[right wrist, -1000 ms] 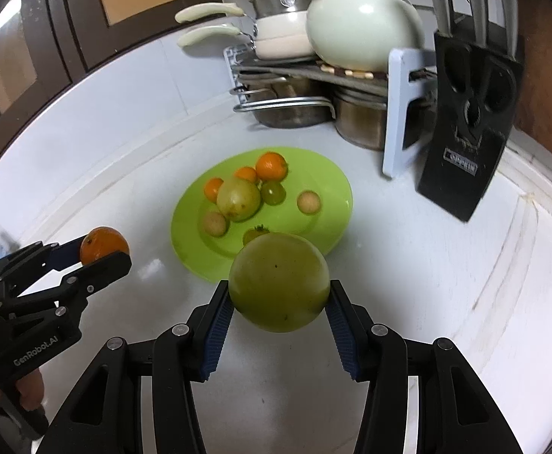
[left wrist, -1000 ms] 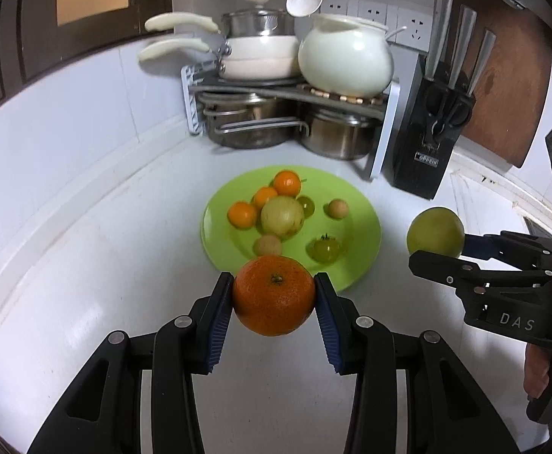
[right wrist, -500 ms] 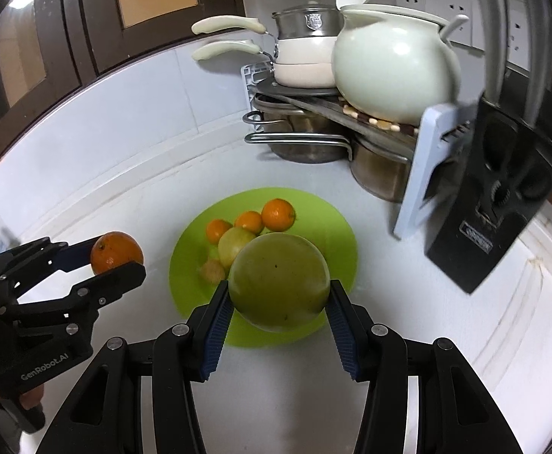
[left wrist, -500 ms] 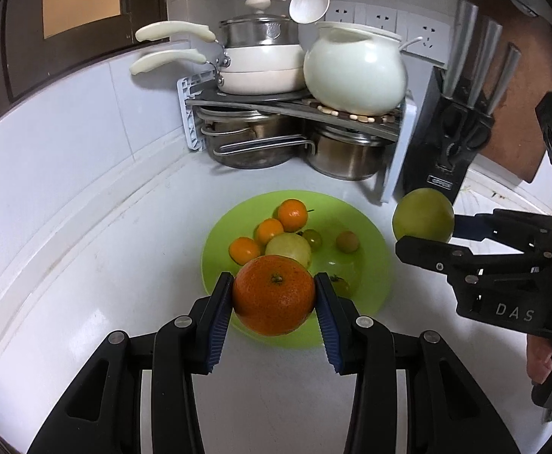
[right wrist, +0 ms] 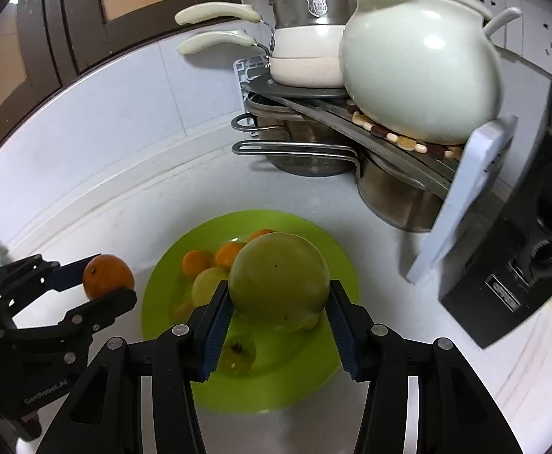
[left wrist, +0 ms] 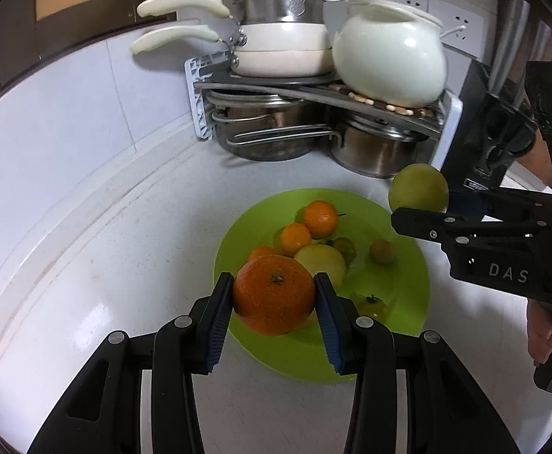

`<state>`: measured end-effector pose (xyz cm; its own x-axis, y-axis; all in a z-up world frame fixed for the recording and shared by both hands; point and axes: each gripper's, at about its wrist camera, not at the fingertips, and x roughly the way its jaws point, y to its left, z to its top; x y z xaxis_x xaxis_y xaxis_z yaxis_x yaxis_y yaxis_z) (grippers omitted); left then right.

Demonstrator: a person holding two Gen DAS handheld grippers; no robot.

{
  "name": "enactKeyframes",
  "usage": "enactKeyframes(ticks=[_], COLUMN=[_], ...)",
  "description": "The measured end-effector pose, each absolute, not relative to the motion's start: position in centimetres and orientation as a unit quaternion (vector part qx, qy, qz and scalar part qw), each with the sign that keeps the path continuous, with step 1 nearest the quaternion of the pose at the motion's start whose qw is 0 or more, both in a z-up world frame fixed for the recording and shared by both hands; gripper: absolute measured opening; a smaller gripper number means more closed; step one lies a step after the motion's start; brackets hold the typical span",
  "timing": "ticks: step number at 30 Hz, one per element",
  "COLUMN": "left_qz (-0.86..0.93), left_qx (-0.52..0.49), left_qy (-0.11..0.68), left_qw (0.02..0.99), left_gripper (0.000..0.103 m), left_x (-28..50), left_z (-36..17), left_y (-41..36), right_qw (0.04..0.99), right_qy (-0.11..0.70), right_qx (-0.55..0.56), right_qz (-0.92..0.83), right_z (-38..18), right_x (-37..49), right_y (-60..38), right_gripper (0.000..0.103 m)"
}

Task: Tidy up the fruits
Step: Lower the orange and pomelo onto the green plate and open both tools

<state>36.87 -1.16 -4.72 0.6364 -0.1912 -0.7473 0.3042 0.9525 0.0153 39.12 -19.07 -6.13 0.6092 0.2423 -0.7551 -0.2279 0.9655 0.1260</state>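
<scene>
Orange (left wrist: 274, 295) clamped in your left gripper (left wrist: 274, 299), green fruit (right wrist: 279, 280) in the right gripper (right wrist: 279, 302): lower both gently onto bare green plate (left wrist: 404, 317).

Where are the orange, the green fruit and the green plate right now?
orange (left wrist: 274, 295): left wrist view, middle of its peel.
green fruit (right wrist: 279, 280): right wrist view, centre of its skin.
green plate (left wrist: 401, 261): left wrist view, bare right part.

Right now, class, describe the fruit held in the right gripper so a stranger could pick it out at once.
Find the lime-green plate on the white counter below the pot rack. Above it, the right gripper grips a round fruit between blue-padded fingers. It is yellow-green and the largest fruit, unlike the orange one.
</scene>
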Motion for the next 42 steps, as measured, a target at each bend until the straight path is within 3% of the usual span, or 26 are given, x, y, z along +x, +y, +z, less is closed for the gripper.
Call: enactKeyframes(ticks=[32,37,42], left_qz=[-0.148,-0.144,-0.140], left_qx=[0.061,0.060,0.055], left_qy=[0.453,0.445,0.439], left_qw=[0.877,0.882,0.886], left_gripper=[0.043,0.052,0.055], left_x=[40.9,40.7,40.6], left_z=[-9.1,-8.7,-8.1], left_y=[-1.1,-1.0,-0.9], right_qw=[0.871,0.867,0.875], right_qy=[0.475,0.482,0.466], right_qx=[0.033,0.042,0.032], right_qz=[0.120,0.120,0.123], right_z=[-10.9,-11.5,-10.8], right_x=[44.6,44.6,44.3], right_y=[-19.1,-19.2,-18.7], right_gripper=[0.051,0.053,0.057])
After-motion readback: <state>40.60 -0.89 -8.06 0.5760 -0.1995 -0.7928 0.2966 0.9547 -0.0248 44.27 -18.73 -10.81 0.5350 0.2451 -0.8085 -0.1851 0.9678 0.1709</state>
